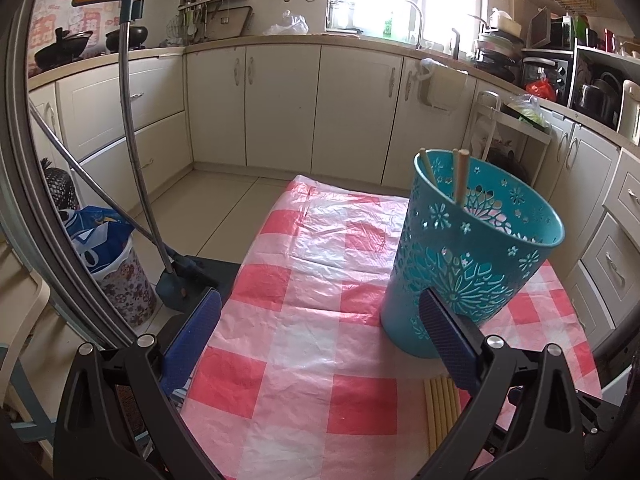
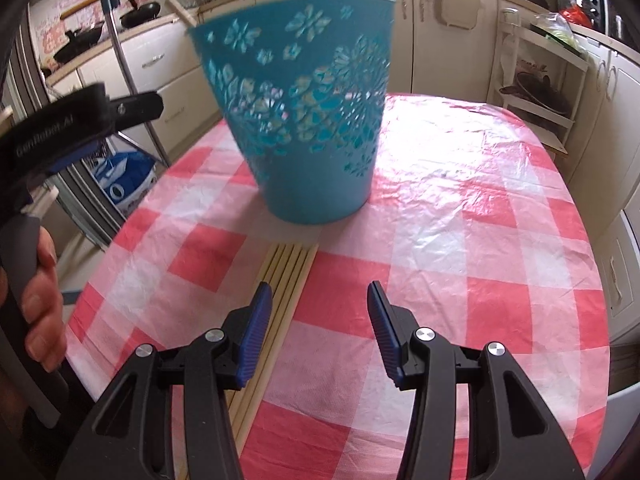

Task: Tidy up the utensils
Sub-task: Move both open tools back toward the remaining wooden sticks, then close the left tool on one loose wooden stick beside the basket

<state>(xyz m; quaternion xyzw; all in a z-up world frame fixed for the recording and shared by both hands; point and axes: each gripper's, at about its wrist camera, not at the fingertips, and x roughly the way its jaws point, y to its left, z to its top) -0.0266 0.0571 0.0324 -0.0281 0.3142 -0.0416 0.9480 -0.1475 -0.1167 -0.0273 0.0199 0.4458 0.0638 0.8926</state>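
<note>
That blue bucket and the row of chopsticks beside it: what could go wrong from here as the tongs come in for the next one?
1. The chopsticks lie packed side by side, and the right tongs stand open with one finger over the row, so closing could catch several or scatter them.
2. The teal basket stands right by the chopsticks' far ends; a knock from either tongs might tip it with the chopsticks already inside.
3. The plastic tablecloth looks wrinkled and slippery.
</note>
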